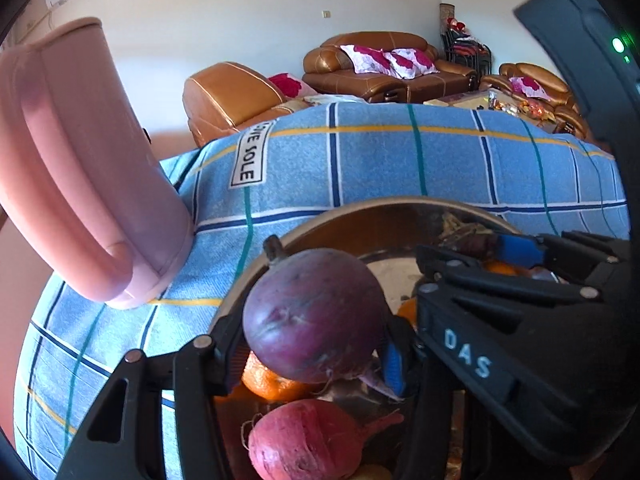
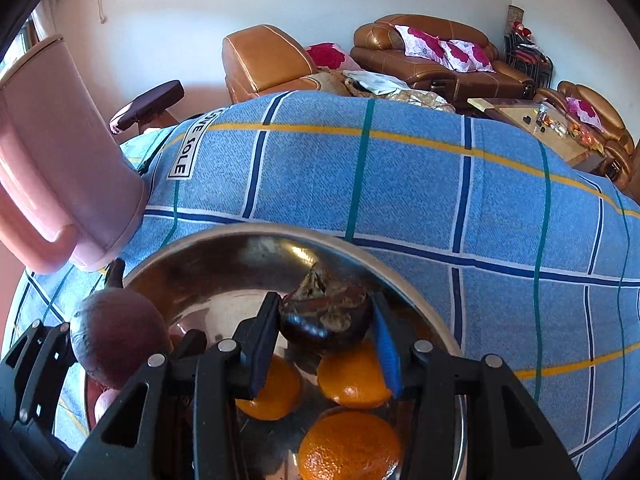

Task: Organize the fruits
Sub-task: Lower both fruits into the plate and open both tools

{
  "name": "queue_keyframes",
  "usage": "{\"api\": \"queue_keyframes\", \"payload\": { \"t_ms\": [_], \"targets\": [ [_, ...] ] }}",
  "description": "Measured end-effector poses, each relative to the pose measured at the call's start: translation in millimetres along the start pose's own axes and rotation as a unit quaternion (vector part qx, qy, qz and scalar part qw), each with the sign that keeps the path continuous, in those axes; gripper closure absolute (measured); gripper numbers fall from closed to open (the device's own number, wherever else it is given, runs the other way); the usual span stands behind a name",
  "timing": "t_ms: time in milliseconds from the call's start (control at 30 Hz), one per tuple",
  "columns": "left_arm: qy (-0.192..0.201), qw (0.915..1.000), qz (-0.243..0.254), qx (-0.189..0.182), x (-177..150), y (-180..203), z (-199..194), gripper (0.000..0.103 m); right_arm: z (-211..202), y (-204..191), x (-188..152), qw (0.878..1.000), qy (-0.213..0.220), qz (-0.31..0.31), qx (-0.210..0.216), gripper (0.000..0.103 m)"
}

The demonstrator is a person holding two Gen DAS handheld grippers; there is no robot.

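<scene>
Bowl (image 2: 404,276) lies directly beneath both grippers: the left gripper (image 1: 316,356) pinches a purple onion (image 1: 316,316) above the oranges (image 2: 352,376), the right gripper (image 2: 324,340) pinches a dark shrivelled fruit (image 2: 324,316) over its middle.

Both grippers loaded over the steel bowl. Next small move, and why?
Probably lower a little further, then release. The left gripper holds the purple root, the right gripper the dark fruit, both apparently still above the oranges in the steel bowl.
</scene>
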State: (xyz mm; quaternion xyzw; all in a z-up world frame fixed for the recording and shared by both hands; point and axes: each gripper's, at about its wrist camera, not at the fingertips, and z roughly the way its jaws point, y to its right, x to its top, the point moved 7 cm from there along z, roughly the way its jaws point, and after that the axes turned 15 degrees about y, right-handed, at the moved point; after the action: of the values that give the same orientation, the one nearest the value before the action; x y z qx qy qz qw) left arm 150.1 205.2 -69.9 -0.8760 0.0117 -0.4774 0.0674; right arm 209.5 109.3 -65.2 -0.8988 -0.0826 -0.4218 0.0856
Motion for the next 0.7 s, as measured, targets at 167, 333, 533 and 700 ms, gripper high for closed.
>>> {"api": "queue_keyframes", "payload": {
  "t_ms": [167, 333, 533, 700],
  "targets": [
    [-0.013, 0.9999, -0.001, 0.008, -4, 0, 3, 0.039, -1, -1, -3, 1.000, -0.008, -0.015, -0.007, 0.056],
    [-0.022, 0.9995, -0.023, -0.003, -6, -3, 5, 0.030, -1, 5, -5, 1.000, -0.014, 0.011, 0.001, 0.052],
    [-0.027, 0.9996, -0.009, -0.009, -7, 4, 3, 0.018, -6, 1, -5, 1.000, -0.002, 0.001, -0.007, 0.041],
    [-0.033, 0.9994, 0.005, -0.008, -8, 8, 2, 0.013, -8, -3, -5, 1.000, 0.004, -0.014, -0.019, 0.036]
  ]
}}
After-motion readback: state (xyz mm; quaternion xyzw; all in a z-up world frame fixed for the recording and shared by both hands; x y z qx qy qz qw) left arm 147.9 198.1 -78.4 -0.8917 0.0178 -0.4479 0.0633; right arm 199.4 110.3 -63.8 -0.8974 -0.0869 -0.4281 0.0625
